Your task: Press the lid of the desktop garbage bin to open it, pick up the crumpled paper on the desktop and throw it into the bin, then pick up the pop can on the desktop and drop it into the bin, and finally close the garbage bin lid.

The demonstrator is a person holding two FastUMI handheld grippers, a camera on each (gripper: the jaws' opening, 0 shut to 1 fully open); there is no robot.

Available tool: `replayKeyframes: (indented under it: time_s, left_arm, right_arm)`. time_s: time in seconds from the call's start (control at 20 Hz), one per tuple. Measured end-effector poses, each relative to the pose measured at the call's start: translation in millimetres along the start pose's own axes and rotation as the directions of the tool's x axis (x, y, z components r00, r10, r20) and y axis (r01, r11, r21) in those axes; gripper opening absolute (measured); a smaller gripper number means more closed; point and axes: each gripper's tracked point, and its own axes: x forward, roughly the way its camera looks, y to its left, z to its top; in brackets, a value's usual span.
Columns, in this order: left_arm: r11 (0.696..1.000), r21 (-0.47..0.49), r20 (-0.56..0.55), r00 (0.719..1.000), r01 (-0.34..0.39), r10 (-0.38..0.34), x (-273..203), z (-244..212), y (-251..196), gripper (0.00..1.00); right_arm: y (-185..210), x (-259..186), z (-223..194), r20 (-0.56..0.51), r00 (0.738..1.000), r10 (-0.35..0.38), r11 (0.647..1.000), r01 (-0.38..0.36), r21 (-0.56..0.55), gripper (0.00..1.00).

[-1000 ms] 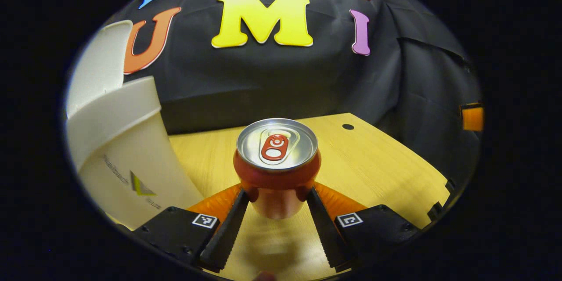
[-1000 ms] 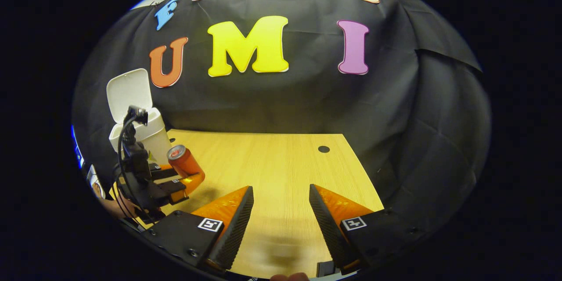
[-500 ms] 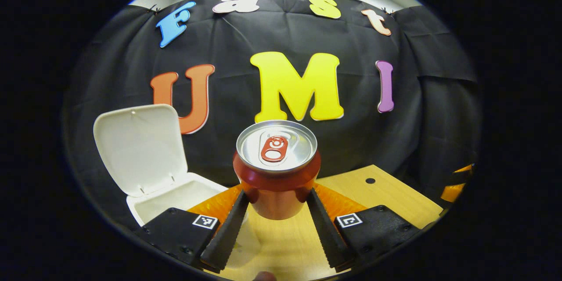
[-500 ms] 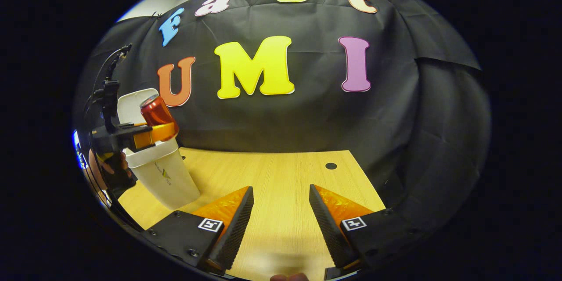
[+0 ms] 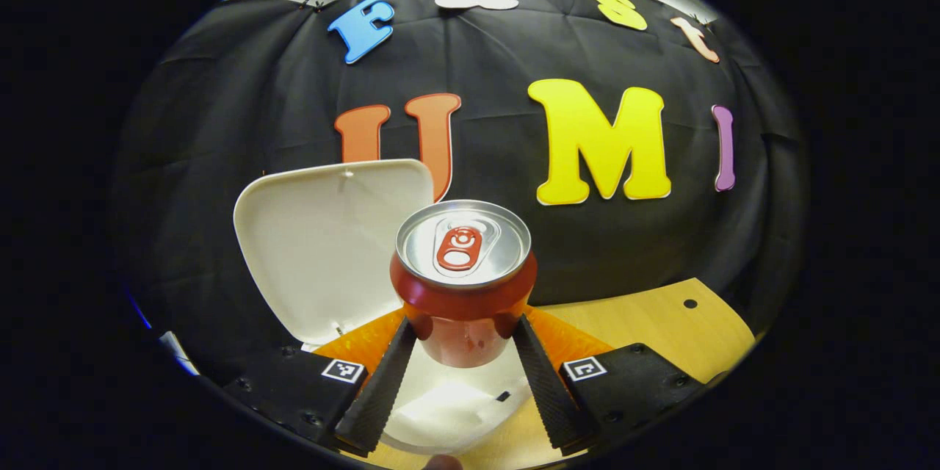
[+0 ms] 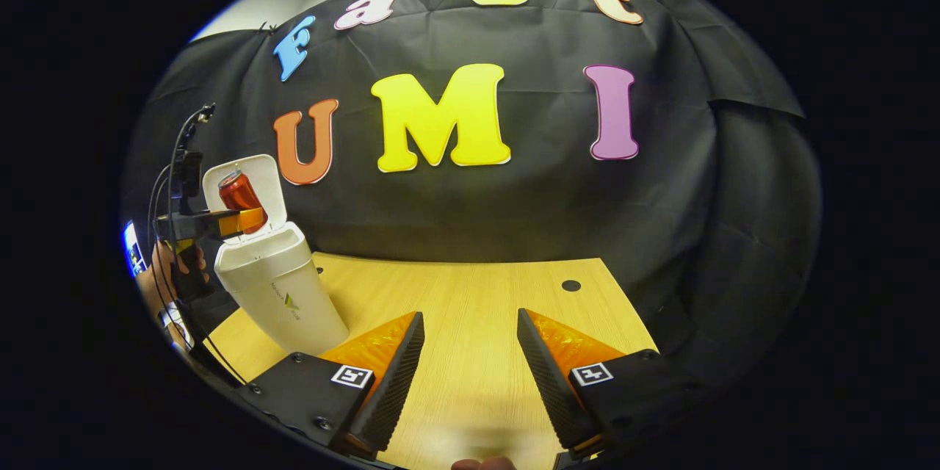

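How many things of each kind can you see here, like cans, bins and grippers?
Pop can: 1, red with a silver top, held over the open bin.
Garbage bin: 1, white, lid up.
Hand-held gripper: 2, the left hand-held gripper and the right hand-held gripper.
Table: 1, wooden.
Total: 5 things.

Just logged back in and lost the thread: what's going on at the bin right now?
The left gripper is shut on the pop can, holding it upright above the white bin's open mouth, lid raised behind it. The right gripper view shows the same from the side. The right gripper is open over the wooden table, holding nothing. The can is not yet dropped.
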Motion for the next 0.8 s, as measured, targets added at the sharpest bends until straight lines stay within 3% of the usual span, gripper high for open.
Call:
replayKeyframes:
  time_s: [0.35, 0.8]
  left_arm:
    - [0.998, -0.048, -0.119, 0.992, -0.046, 0.04, 16.0, -45.3, 24.7, 0.83]
    - [0.997, -0.025, -0.095, 0.993, -0.069, 0.066, 7.0, -42.3, 24.4, 0.89]
  right_arm:
    - [11.1, 6.3, -3.2, -0.015, 1.0, 0.005, 1.0, -0.005, -0.009, 0.83]
    - [21.4, 11.4, -6.7, -0.027, 0.999, 0.035, 0.999, -0.036, -0.011, 0.83]
